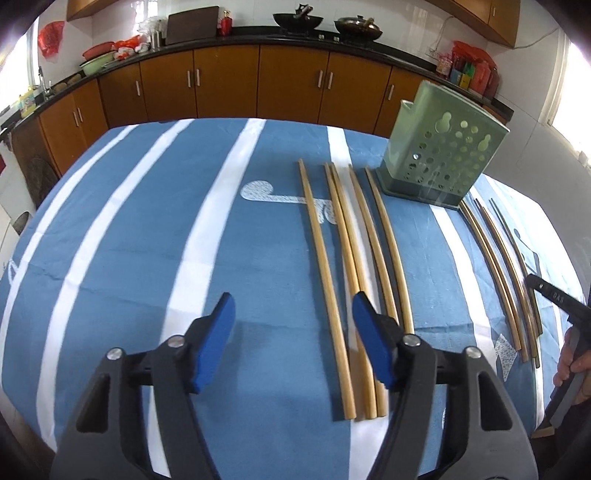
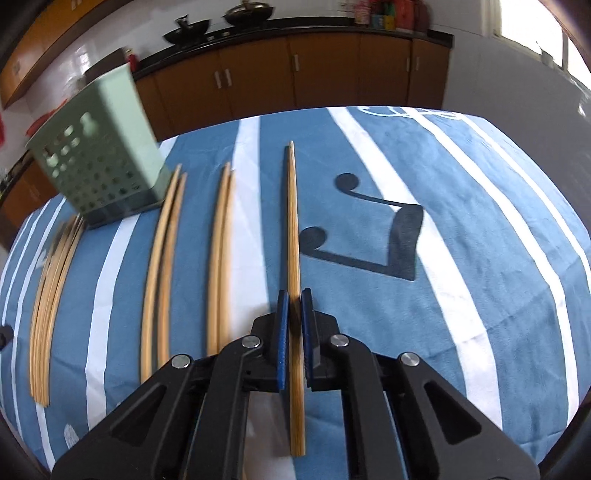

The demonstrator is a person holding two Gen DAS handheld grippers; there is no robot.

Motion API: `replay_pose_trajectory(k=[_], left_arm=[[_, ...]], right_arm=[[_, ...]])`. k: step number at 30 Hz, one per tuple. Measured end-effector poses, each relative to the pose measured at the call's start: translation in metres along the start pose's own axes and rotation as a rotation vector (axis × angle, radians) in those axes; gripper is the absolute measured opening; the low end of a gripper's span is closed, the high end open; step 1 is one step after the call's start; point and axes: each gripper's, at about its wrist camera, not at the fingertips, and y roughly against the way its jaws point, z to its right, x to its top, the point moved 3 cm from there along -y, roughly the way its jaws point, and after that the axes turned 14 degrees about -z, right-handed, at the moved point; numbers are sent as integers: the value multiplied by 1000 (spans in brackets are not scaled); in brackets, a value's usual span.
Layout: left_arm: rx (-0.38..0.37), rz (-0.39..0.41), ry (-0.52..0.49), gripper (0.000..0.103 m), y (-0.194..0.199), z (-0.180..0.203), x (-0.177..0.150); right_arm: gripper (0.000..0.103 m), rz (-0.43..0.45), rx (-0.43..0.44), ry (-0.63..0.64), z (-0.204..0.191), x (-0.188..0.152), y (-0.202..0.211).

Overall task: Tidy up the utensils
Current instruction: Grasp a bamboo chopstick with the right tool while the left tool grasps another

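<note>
Several pale wooden chopsticks lie side by side on the blue striped cloth. Darker ones lie further right, past the green perforated holder. My left gripper hovers open over the near ends of the pale ones; the leftmost chopstick shows between its blue pads, untouched. My right gripper is shut on a single chopstick, which points straight ahead along the cloth. To its left lie two pairs and a bundle beside the holder.
Brown kitchen cabinets run behind the table, with woks and clutter on the counter. A hand on the other tool's handle shows at the right edge of the left wrist view. Dark music-note prints mark the cloth on the right.
</note>
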Motion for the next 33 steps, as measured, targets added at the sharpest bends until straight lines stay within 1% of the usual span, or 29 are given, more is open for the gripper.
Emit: replay_pose_trajectory(k=[2, 3, 5, 6, 8, 9, 10, 11, 14, 19, 22, 24, 28, 31, 33], left_arm=[[-8, -13, -12, 51, -5, 4, 1], [-12, -26, -21, 48, -9, 6, 2], [-15, -47, -30, 36, -16, 10, 4], [-12, -60, -36, 33, -20, 12, 4], [-5, -80, -46, 23, -27, 15, 4], [-11, -87, -53, 20, -30, 17, 4], [-6, -90, -55, 14, -32, 17, 3], [19, -82, -60, 8, -33, 18, 4], [25, -77, -65, 8, -37, 16, 12], [69, -56, -48, 8, -50, 3, 48], [78, -31, -35, 8, -57, -4, 65], [77, -17, -37, 8, -59, -6, 71], [73, 6, -46, 11, -58, -9, 70], [50, 14, -39, 15, -55, -11, 63], [50, 17, -42, 15, -53, -12, 57]], right_arm=[[8, 4, 6, -3, 2, 0, 0], [8, 8, -1, 7, 1, 0, 0], [8, 16, -18, 26, -2, -1, 0], [8, 17, -18, 27, -1, -2, 1], [8, 17, -8, 22, 1, -1, 1], [8, 16, -5, 22, 1, -1, 0], [8, 16, -3, 24, 1, -1, 0], [8, 16, -3, 26, 1, 0, 0], [8, 20, -9, 41, -1, 3, -2], [8, 32, -18, 41, 2, 22, -10], [8, 49, -38, 49, 5, 35, -15], [8, 59, -58, 53, 7, 42, -18], [8, 60, -39, 21, 17, 48, -20], [8, 60, -38, 17, 18, 44, -18], [8, 59, -36, 22, 18, 39, -16]])
